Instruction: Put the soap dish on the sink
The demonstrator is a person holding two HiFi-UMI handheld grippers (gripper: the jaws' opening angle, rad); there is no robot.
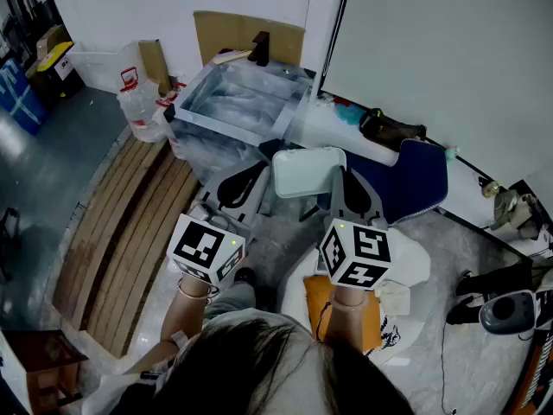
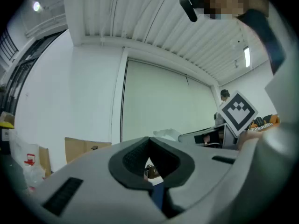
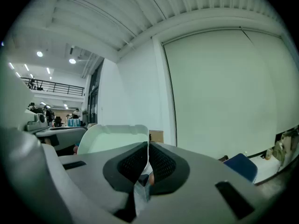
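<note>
Head view shows no writing that can be read: the red print on the plastic bag (image 1: 136,93) at far left is too small, and the marker cubes carry only black-and-white squares. The right gripper (image 1: 340,173) pinches the near edge of the pale soap dish (image 1: 307,171), which is held in the air on the near side of the sink (image 1: 220,124), apart from it. A black faucet (image 1: 259,48) stands at the sink's far rim, with cardboard (image 1: 246,26) behind it. The left gripper (image 1: 246,180) is just left of the dish.

Left gripper view shows its pads meeting at the tips with nothing held (image 2: 149,141), and the other gripper's marker cube (image 2: 238,112) to the right. Right gripper view shows the dish (image 3: 112,139) standing up from between the closed pads (image 3: 147,146), and ceiling lights far left. Neither gripper view shows the sink.
</note>
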